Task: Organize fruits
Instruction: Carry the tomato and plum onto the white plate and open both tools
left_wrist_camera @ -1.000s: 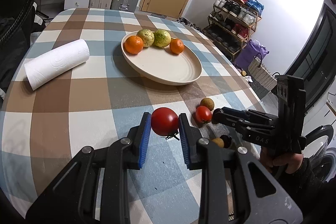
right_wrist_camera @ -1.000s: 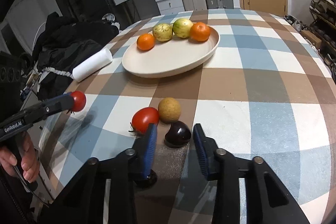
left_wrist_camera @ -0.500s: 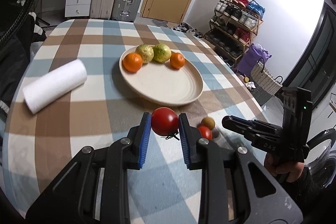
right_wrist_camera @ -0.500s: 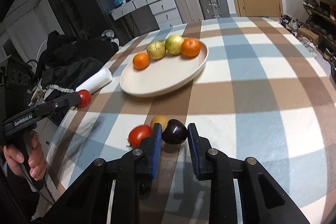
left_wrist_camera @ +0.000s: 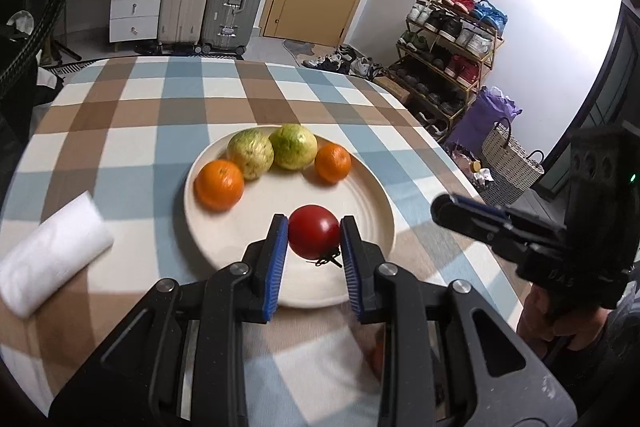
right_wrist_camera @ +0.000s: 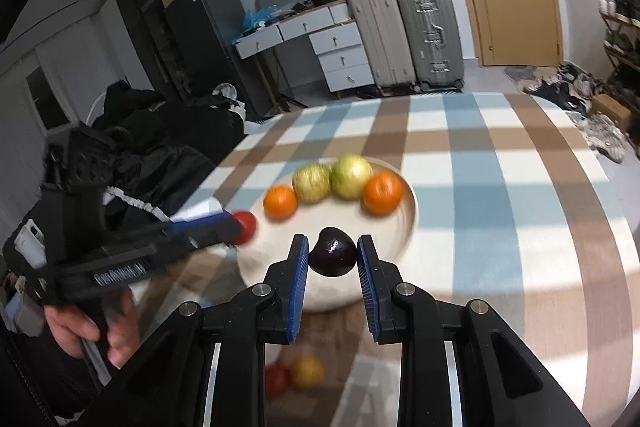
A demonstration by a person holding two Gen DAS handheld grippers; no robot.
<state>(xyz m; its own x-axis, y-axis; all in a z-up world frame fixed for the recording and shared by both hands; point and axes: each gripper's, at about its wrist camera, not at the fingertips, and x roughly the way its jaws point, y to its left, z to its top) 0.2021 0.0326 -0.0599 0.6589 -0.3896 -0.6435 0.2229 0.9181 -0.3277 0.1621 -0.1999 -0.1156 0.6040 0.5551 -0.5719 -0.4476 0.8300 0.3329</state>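
Here, tomato (left_wrist_camera: 314,230) in left claw (left_wrist_camera: 313,245), over bare plate (left_wrist_camera: 372,203) rim.

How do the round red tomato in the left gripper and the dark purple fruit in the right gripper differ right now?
The round red tomato is bright and smooth, with a dark stem showing underneath; the dark purple fruit is nearly black, glossy, and comes to a slight point on top. The tomato fills the left gripper wider than the purple fruit fills the right gripper. Both are clamped, above the cream plate.

Four fruits (left_wrist_camera: 256,163) lie along the plate's (left_wrist_camera: 372,203) far side.
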